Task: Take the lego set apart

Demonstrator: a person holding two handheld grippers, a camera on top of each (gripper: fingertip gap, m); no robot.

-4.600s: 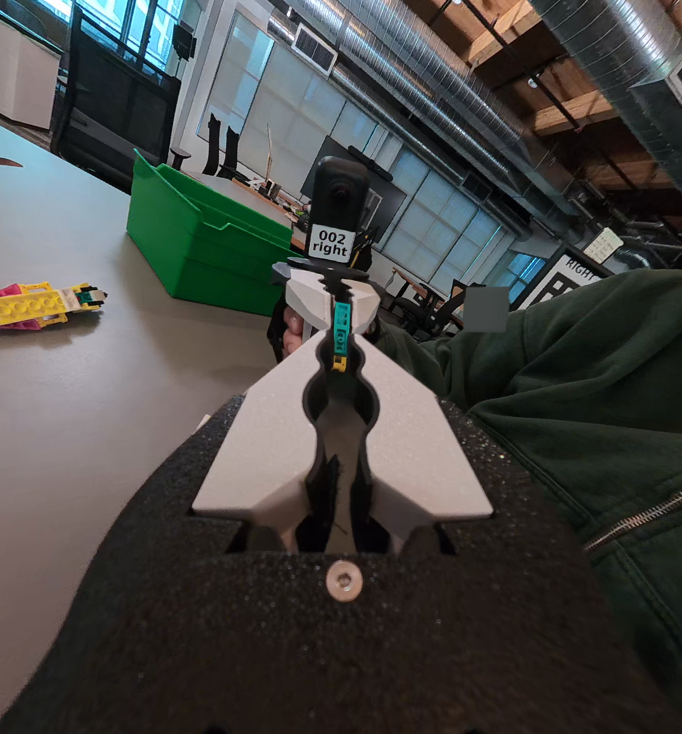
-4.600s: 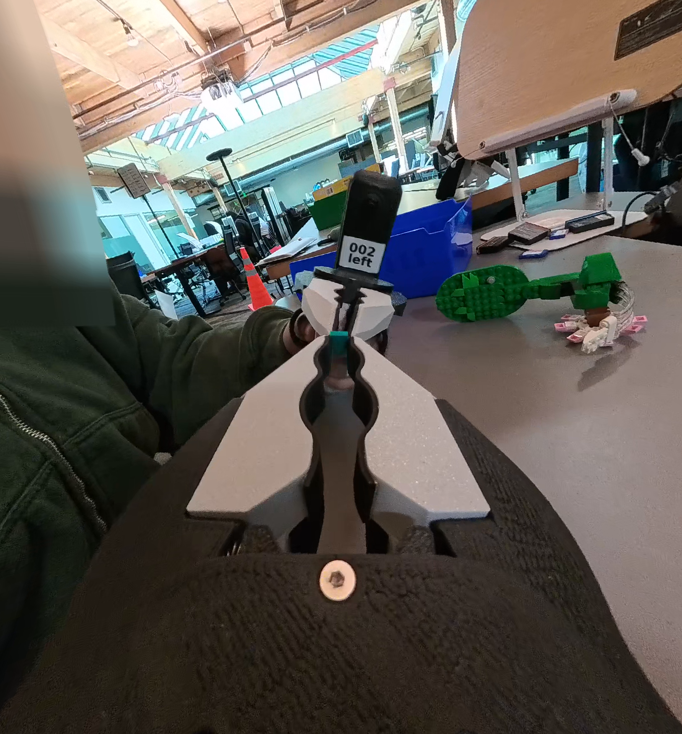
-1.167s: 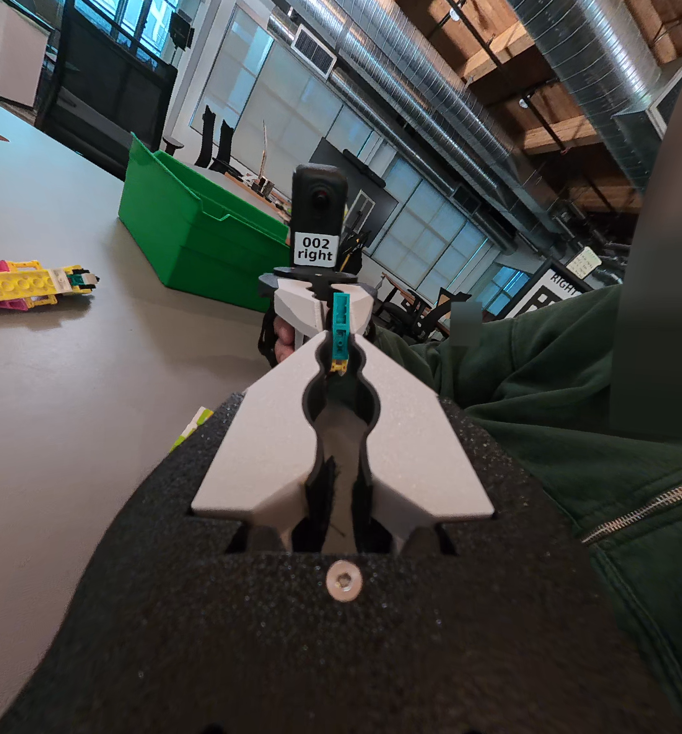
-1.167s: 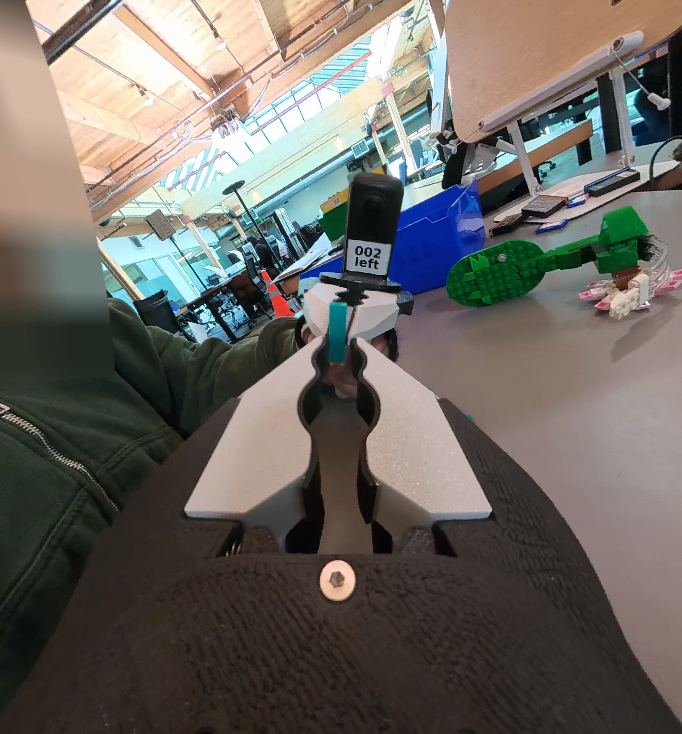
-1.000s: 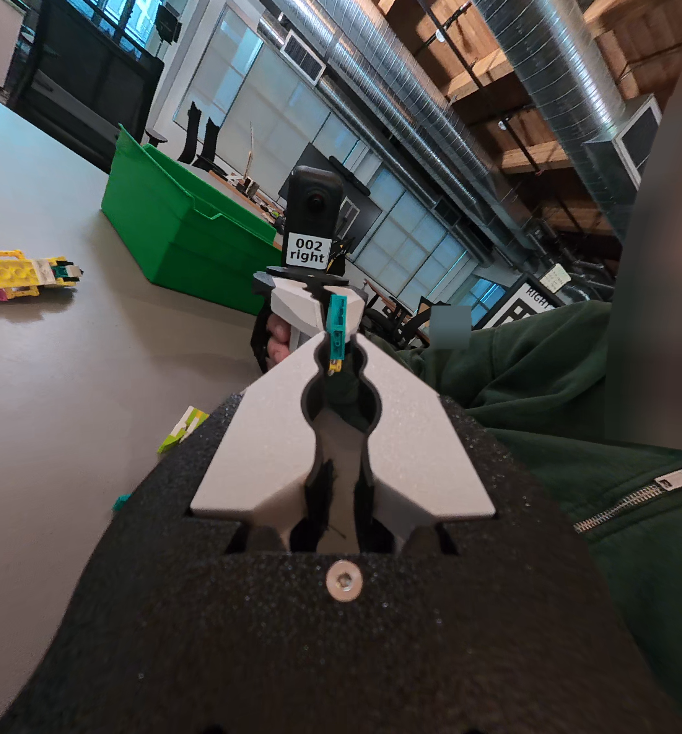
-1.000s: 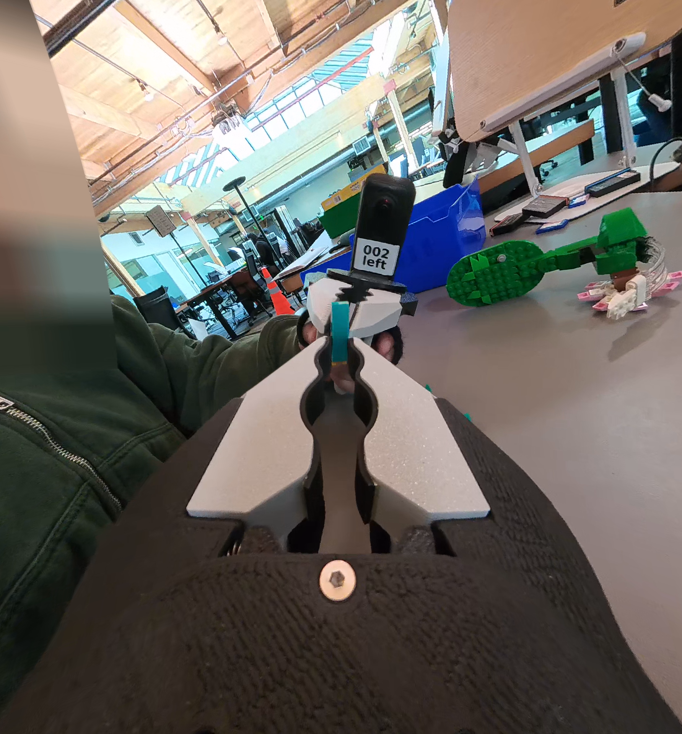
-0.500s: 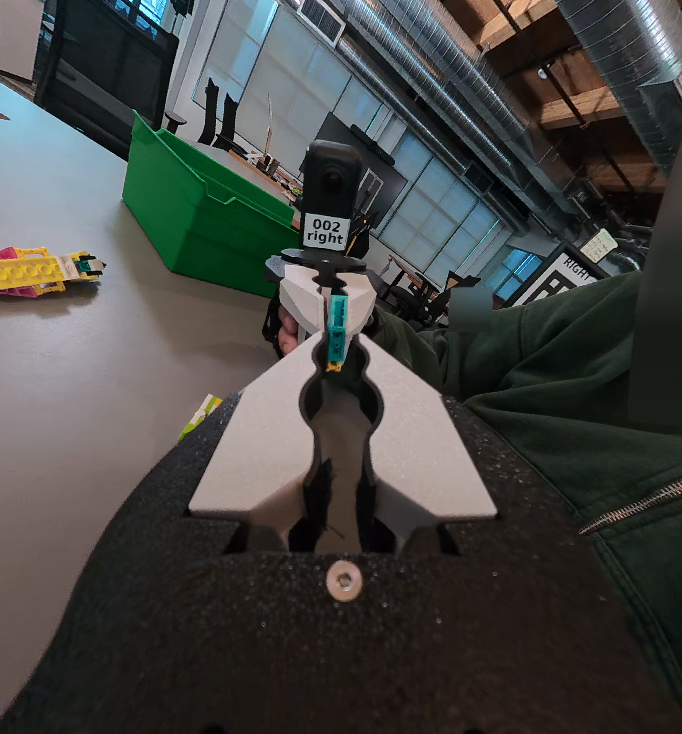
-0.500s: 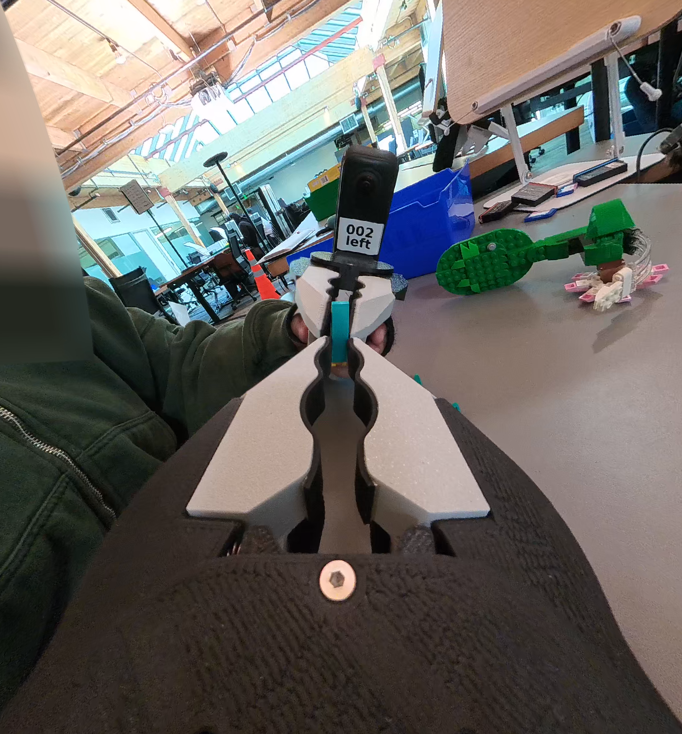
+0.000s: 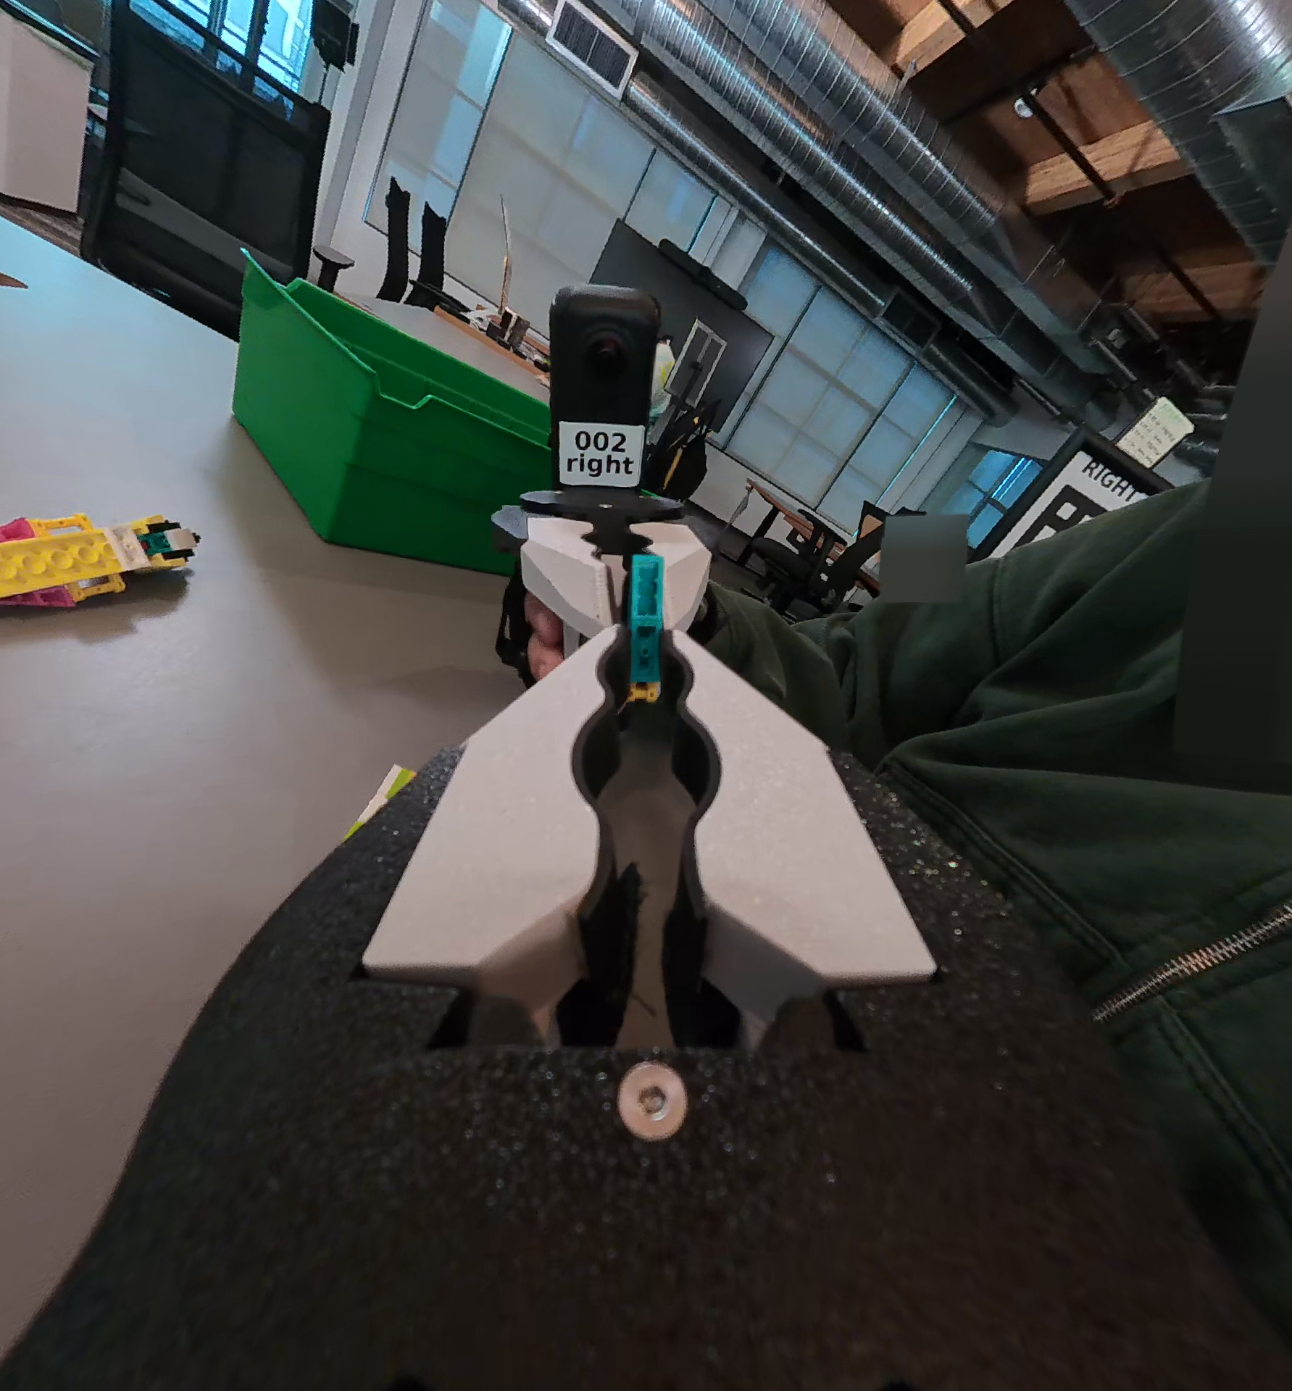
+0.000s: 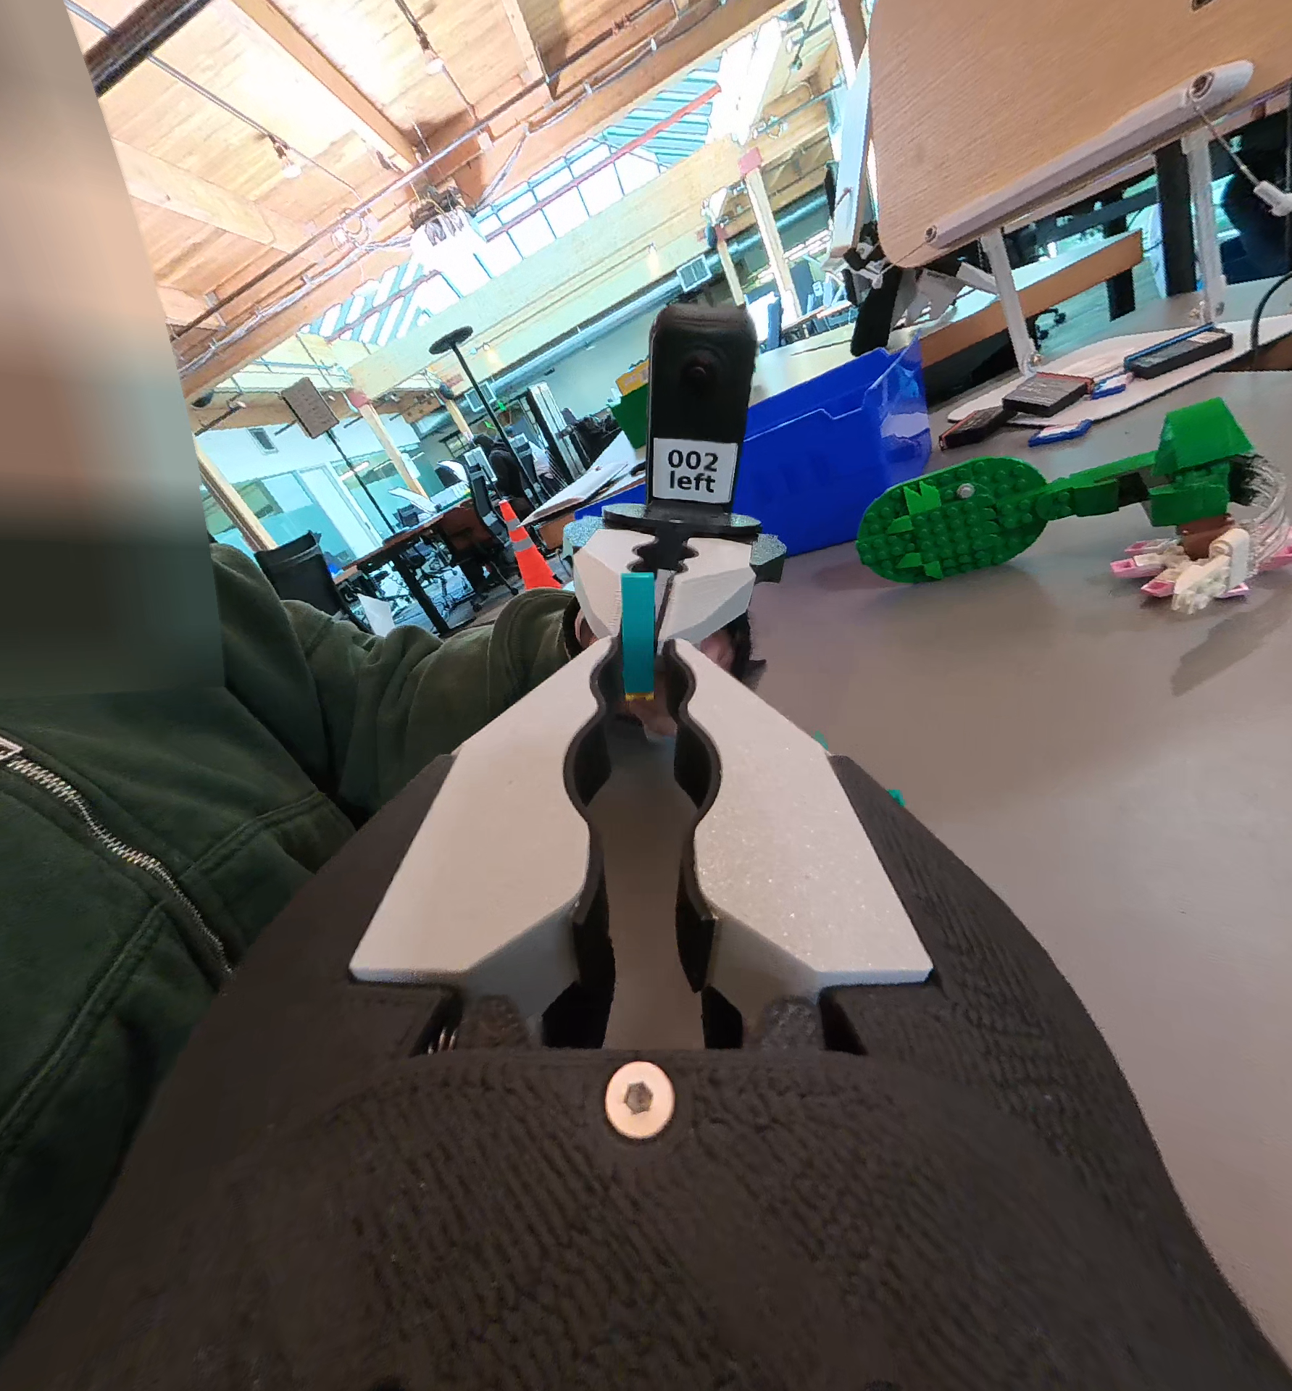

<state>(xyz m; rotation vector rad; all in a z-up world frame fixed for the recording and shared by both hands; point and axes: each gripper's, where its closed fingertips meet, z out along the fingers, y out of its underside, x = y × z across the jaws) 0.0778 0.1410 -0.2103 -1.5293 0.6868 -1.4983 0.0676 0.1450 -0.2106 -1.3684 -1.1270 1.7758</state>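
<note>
- Grey table (image 9: 138, 753), matte, filling the foreground.
- Large paned windows (image 9: 816, 354) along the far wall.
- Corrugated metal ducts (image 9: 816, 150) beneath timber ceiling beams (image 10: 311, 150).
- Skylights (image 10: 590, 196) admitting daylight.
- Black office chairs (image 9: 801, 564) at distant desks.
- Tilted wooden board (image 10: 1004, 113) on white legs.
- Orange cone (image 10: 526, 549) on the floor.
</note>
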